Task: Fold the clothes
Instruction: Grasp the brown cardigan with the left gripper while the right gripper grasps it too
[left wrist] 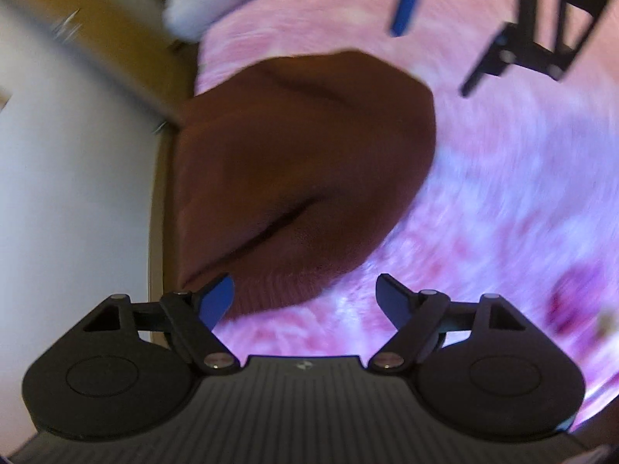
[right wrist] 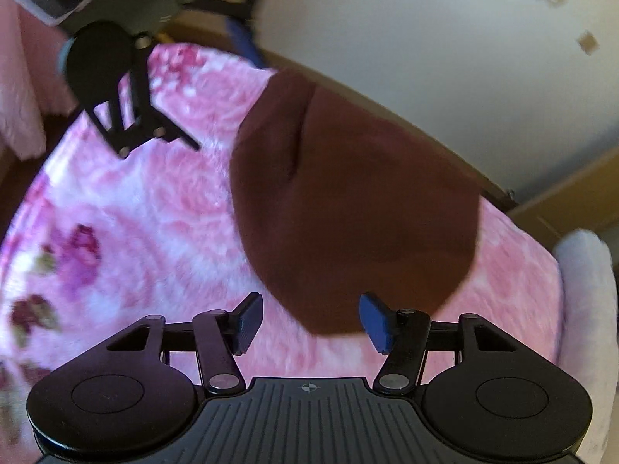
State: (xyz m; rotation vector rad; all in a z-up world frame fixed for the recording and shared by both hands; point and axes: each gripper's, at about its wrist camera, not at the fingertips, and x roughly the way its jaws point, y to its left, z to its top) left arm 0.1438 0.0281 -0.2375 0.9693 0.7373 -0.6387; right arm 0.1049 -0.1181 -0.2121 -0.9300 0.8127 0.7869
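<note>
A brown knitted garment (left wrist: 301,178) lies in a compact bundle on a pink floral blanket (left wrist: 503,193), flanked by two hand-held grippers; nearest the garment's ribbed hem, the left gripper (left wrist: 305,301) hovers with its blue-padded fingers spread apart, one pad (left wrist: 218,301) just at the hem but closing on nothing; the right gripper (right wrist: 309,323) comes at the garment from another side, jaws likewise wide and empty, the rounded edge of the cloth showing between them (both views are blurred, so whether any pad actually touches the knit cannot be told). The garment sits at the blanket's edge, a crease running across its top; it already looks folded over at least once, and the step in hand appears to be a fresh approach for the next fold. That move would call for each gripper to settle on a corner or edge, pinch through the thick layers, and carry the cloth over evenly. Beyond the garment, a pale pillow (left wrist: 201,4) rests on the blanket; past that stand a wooden frame (left wrist: 116,27) and a light wall (right wrist: 406,31).
</note>
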